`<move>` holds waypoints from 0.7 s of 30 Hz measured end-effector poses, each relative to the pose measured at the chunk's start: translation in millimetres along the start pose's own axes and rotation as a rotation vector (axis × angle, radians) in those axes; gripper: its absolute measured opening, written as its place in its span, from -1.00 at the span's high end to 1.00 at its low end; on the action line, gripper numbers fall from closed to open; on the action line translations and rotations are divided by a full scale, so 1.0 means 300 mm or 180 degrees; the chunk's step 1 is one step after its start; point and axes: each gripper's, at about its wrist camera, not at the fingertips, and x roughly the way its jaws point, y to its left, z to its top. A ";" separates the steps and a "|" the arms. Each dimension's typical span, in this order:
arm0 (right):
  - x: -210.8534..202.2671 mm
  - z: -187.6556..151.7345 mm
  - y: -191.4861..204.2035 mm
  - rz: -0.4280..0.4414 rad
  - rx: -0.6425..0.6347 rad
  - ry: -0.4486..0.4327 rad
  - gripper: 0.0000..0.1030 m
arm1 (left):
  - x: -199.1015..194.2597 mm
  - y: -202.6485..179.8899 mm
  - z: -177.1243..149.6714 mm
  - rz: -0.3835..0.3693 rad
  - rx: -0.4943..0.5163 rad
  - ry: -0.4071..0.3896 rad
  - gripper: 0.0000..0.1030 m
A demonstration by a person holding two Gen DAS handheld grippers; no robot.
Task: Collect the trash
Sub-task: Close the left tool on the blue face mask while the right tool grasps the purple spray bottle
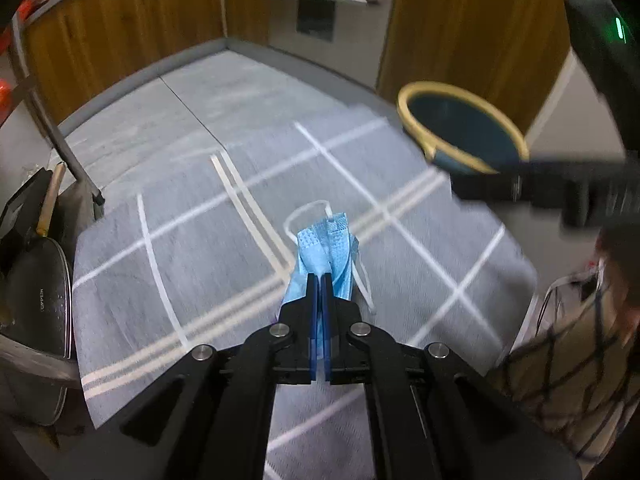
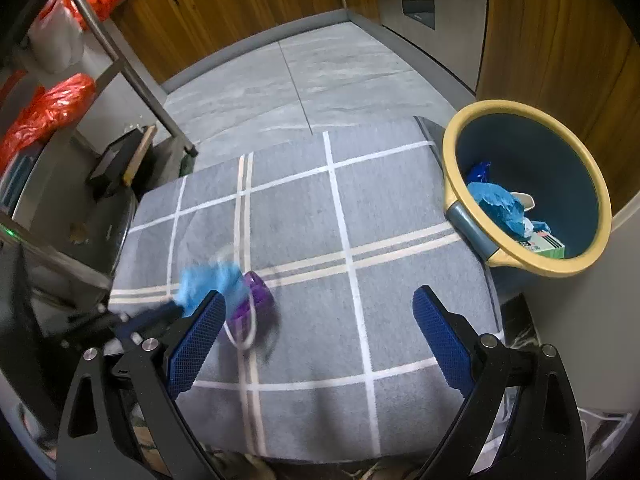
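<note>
a kitchen floor of grey tiles (image 1: 208, 92) with wooden cabinets (image 1: 120, 28) behind, and a grey rug (image 1: 192, 216) crossed by white lines spread over it. from my left wrist view, my left gripper (image 1: 320, 280) has its blue pads pressed together on a crumpled blue face mask (image 1: 326, 248), whose white ear loop hangs loose beside the fingers. the yellow-rimmed bin (image 1: 460, 128) sits off the rug's far right corner. from my right wrist view, my right gripper (image 2: 320, 320) stands wide with nothing between its pads, above the rug. just beside its left finger lies a small purple thing (image 2: 250, 296) on the rug, next to the mask. the bin here shows blue scraps and a small box inside.
</note>
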 end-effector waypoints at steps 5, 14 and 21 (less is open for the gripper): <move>0.031 -0.013 0.008 -0.0026 -0.0009 0.0116 -0.83 | -0.048 0.027 0.050 0.0012 -0.0140 -0.0218 0.97; 0.152 -0.033 0.168 -0.0069 -0.0119 0.0328 -0.83 | -0.148 0.092 0.098 0.0194 -0.0215 -0.0541 0.97; 0.271 -0.041 0.272 -0.0287 -0.0178 0.0362 -0.81 | -0.159 0.205 0.078 0.0284 -0.0399 -0.0539 0.97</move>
